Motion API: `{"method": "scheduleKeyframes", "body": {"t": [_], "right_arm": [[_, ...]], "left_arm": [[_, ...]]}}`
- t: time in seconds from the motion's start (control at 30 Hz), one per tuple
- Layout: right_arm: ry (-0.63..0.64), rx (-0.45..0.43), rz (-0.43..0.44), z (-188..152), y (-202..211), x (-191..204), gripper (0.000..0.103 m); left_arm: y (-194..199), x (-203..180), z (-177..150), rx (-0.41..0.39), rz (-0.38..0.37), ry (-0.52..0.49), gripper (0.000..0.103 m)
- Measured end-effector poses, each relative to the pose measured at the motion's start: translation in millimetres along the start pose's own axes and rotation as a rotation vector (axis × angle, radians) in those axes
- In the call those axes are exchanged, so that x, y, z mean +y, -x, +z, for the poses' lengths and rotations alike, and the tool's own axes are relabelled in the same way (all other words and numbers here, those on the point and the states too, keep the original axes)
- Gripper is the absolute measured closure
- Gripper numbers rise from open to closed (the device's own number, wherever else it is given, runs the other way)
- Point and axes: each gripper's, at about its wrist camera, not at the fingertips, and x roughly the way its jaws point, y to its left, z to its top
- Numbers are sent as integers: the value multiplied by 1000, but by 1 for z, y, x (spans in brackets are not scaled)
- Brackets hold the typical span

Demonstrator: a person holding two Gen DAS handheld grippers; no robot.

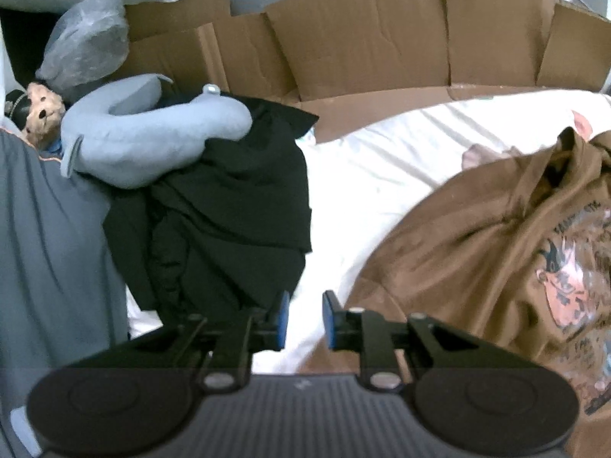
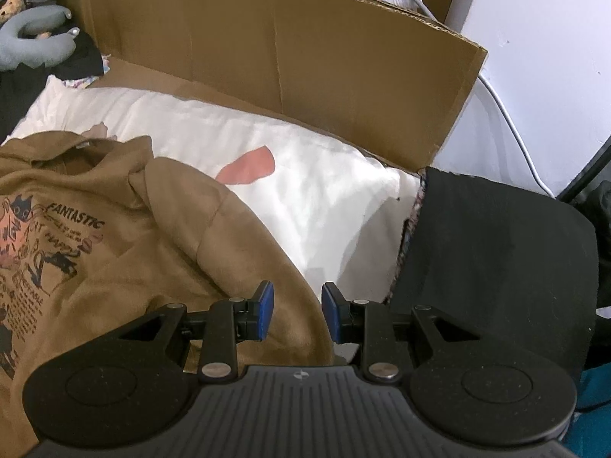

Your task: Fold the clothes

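A brown hoodie [image 1: 477, 236] with a printed cartoon on its chest lies spread on the white bedding [image 1: 362, 175]. In the left wrist view it fills the right side, and my left gripper [image 1: 304, 318] hovers open over the bare sheet just left of its edge, nothing between the blue pads. The right wrist view shows the same hoodie [image 2: 114, 252] on the left with one sleeve [image 2: 244, 252] running down toward the camera. My right gripper [image 2: 297, 313] stands open above that sleeve's edge, pads apart and holding nothing.
A pile of black clothes [image 1: 229, 210] with a grey neck pillow [image 1: 152, 137] on top lies left of the hoodie. Cardboard walls [image 2: 305, 57] line the back of the bed. A black pad [image 2: 496, 259] sits at the right, beside a white wall [image 2: 542, 57].
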Motion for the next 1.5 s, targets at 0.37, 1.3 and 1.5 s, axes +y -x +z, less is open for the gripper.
{"method": "scheduleKeyframes", "body": {"t": [0.37,1.3,1.5], "right_arm": [[24,-25,50,17,-19,16,68],[49,-25,84,35,-48,17,68],[58,-37,91,33,-46,19,68]], "left_arm": [[-49,-38,13,46,-155,-178,80],[-114,-69,7,185,-320,-508,81],[-101,-70,10,131,-282,-533,92]]}}
